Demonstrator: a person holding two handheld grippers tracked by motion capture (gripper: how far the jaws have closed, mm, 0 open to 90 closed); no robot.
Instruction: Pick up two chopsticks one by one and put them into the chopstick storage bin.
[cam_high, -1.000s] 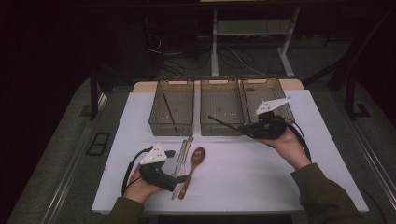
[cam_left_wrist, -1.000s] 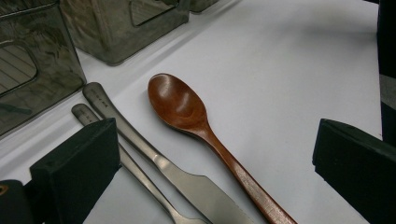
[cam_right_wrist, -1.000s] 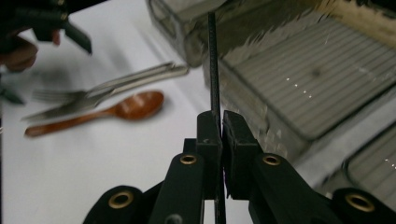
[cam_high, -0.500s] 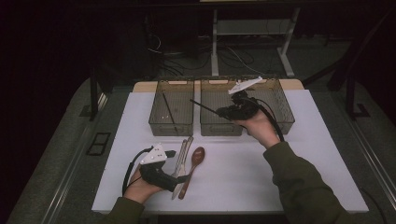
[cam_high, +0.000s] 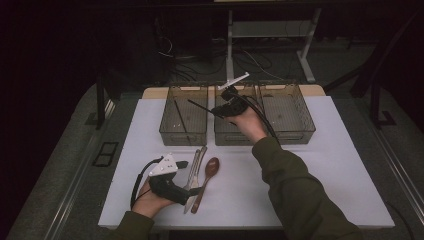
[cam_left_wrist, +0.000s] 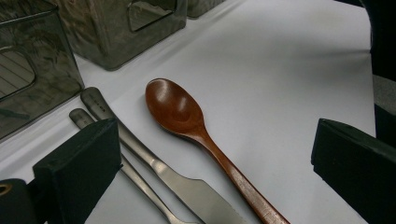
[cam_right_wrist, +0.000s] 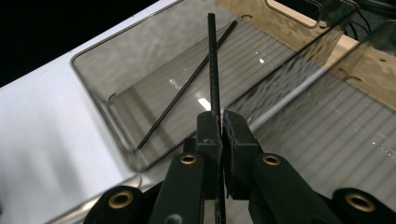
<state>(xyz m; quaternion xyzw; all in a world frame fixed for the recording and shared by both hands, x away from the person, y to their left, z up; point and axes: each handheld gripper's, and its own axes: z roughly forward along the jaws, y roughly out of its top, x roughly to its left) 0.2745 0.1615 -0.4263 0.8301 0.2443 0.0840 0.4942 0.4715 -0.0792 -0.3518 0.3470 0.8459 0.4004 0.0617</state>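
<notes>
The right gripper (cam_high: 216, 111) sits at upper centre of the high view, forearm stretched up from lower right, jaws clamped on a black chopstick (cam_right_wrist: 213, 65) pointing left over the left bin (cam_high: 183, 131). A second chopstick (cam_high: 181, 116) lies inside that bin. At lower left, the left gripper (cam_high: 186, 181) rests on the table with jaws wide apart and nothing between them, beside the wooden spoon (cam_left_wrist: 189, 120).

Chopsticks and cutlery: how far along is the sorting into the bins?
Done: one black chopstick lies in the left bin. In hand: the right gripper is shut on the second chopstick, held above that bin. Left: the wooden spoon, the knife and a second metal utensil beside it lie on the white table, by the open left gripper.
</notes>
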